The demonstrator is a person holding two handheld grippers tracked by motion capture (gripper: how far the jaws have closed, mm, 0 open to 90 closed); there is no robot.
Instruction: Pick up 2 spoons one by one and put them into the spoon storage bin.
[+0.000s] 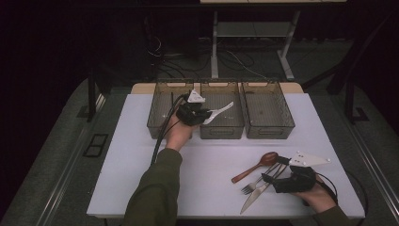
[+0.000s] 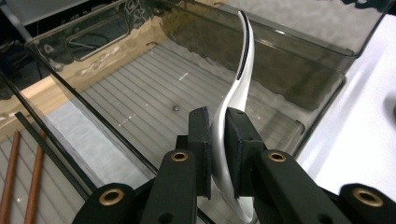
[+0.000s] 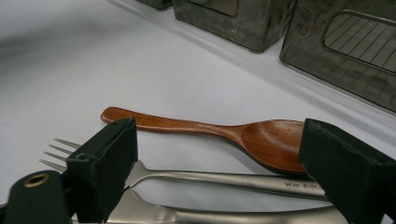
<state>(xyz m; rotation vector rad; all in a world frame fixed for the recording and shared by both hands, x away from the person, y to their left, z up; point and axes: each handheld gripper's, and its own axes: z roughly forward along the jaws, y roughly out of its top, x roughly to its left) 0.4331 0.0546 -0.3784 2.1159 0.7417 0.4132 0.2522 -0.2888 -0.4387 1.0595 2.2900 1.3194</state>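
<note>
My left gripper (image 1: 202,115) is shut on a white plastic spoon (image 1: 221,112), held above the middle bin (image 1: 221,131) of three. In the left gripper view the spoon (image 2: 240,79) is pinched edge-on between the pads, with its handle rising over the ribbed bin floor (image 2: 140,102). My right gripper (image 1: 270,178) rests open at the table's front right. Its jaws straddle a wooden spoon (image 3: 210,130), a metal fork (image 3: 187,176) and a knife (image 3: 210,215) without touching them. From above, the wooden spoon (image 1: 256,165), fork (image 1: 251,186) and knife (image 1: 251,200) lie side by side.
Three smoky clear bins stand in a row at the back of the white table (image 1: 141,165): left bin (image 1: 160,115), middle, right bin (image 1: 268,113). Brown chopsticks (image 2: 14,182) lie in the bin beside the middle one. A desk frame and cables stand beyond the table.
</note>
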